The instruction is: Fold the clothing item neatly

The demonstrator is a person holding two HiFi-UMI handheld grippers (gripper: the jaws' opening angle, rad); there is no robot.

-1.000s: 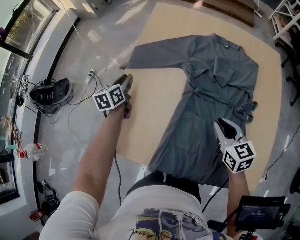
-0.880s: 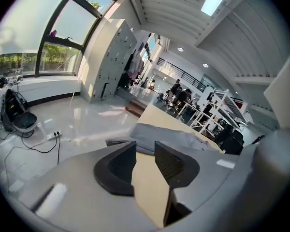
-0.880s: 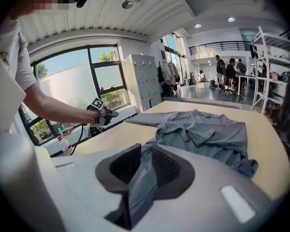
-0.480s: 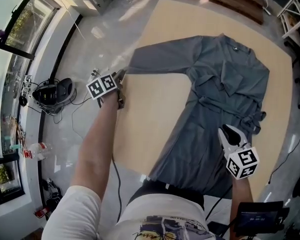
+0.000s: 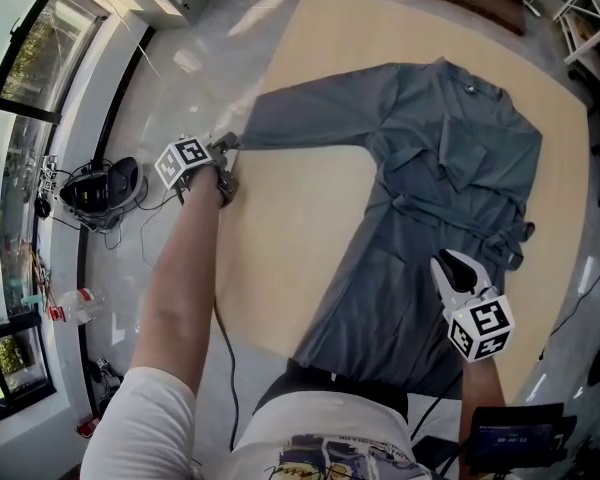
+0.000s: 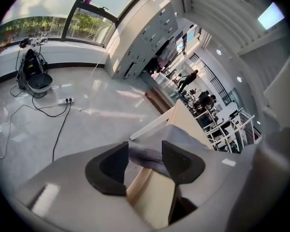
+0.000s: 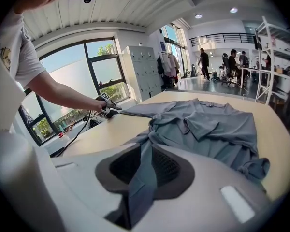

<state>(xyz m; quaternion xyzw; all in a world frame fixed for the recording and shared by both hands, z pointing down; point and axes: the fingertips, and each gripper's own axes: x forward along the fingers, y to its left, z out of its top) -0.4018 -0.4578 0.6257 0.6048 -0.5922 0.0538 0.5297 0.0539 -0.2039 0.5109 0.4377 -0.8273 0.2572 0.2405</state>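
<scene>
Outward since a second ago, the left tongs [image 5: 226,161] have slid to the left edge of the pale wooden surface [image 5: 290,238]. On it the grey robe [image 5: 430,198] lies spread flat, one sleeve stretched left. Its cuff [image 5: 242,133] sits between the left tongs' jaws, which have just been opening wide. The right tongs [image 5: 448,264] pinch the robe's lower fabric, jaws narrow.

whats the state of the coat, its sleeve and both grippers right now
coat, spread out, unfolded
sleeve, stretched straight out
left gripper, open, jaws have just been opening, sleeve end between them
right gripper, shut on coat edge
</scene>
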